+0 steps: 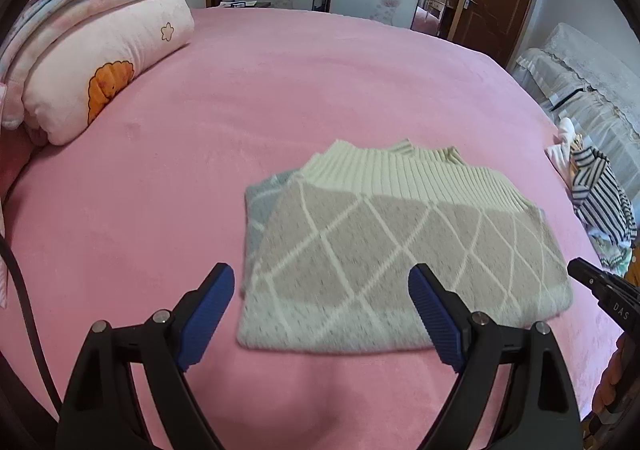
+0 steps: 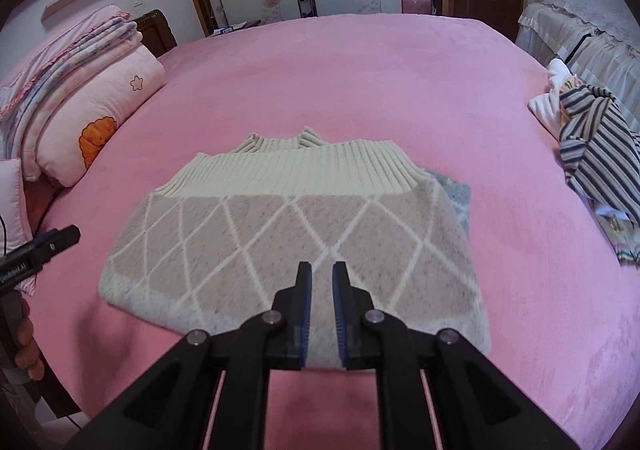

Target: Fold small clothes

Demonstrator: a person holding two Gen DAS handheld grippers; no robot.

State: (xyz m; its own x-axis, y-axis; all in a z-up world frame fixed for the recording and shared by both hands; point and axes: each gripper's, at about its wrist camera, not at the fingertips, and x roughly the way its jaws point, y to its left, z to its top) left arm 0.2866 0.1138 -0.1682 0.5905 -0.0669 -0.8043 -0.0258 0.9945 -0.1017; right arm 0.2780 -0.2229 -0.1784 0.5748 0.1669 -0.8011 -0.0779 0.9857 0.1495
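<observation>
Folded diamond-patterned sweater [image 2: 296,238] lay on a pink bed [image 2: 360,81], ahead of both grippers.

The left gripper [image 1: 320,310] hung with jaws spread wide and empty; the right gripper [image 2: 322,274] showed a narrow gap, pinching nothing, sweater beyond its tips.

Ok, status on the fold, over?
Left gripper open, right gripper barely parted, both empty. Sweater folded flat on bed. Nothing in the way.

bed [image 2: 360,81]: pink cover | folded sweater [image 2: 296,242] | bedding stack [image 2: 84,97] | striped clothes [image 2: 596,153], perhaps several
</observation>
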